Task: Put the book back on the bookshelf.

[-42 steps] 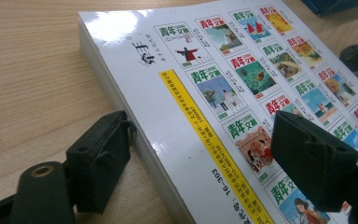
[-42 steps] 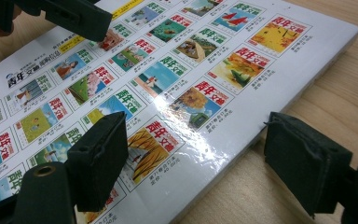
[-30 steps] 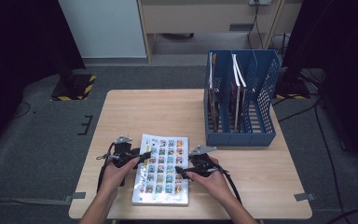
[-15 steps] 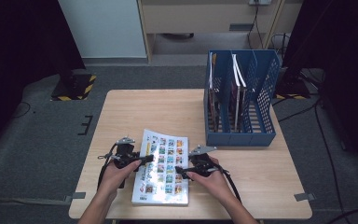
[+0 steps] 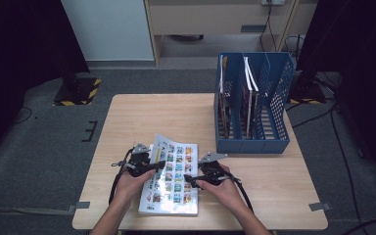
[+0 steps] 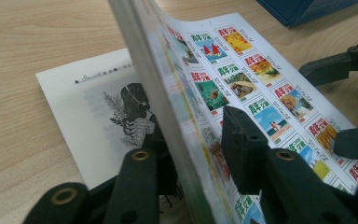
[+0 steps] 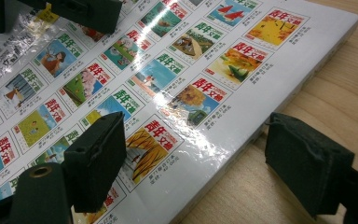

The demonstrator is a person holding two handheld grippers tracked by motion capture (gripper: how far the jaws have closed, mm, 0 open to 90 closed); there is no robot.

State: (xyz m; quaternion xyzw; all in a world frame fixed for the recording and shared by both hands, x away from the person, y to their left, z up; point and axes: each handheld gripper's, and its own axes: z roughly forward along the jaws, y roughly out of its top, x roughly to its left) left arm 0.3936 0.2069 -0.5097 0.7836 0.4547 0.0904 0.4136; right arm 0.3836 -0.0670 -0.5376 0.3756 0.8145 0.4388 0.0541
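Note:
A magazine [image 5: 174, 181] with rows of small colour pictures on its cover lies near the table's front edge. My left gripper [image 5: 152, 164] is at its left edge, and the jaws have just been closing. In the left gripper view they [image 6: 196, 140] are shut on a lifted sheaf of cover and pages [image 6: 261, 88], baring a white inner page [image 6: 102, 107] with a dark drawing. My right gripper [image 5: 193, 182] is open at the right edge. In its own view [image 7: 191, 149], one pad [image 7: 98, 158] rests on the cover [image 7: 177, 60] and the other pad [image 7: 303, 163] stands off the edge over the wood.
A blue file rack [image 5: 254, 107] with several upright magazines stands at the table's back right. Bare wooden tabletop [image 5: 176, 117] lies behind the magazine. Grey floor surrounds the table, and cabinets stand at the back.
The left gripper's jaws have drawn in on the magazine's left edge, and that edge has risen off the table into a curve. The right gripper has not moved.

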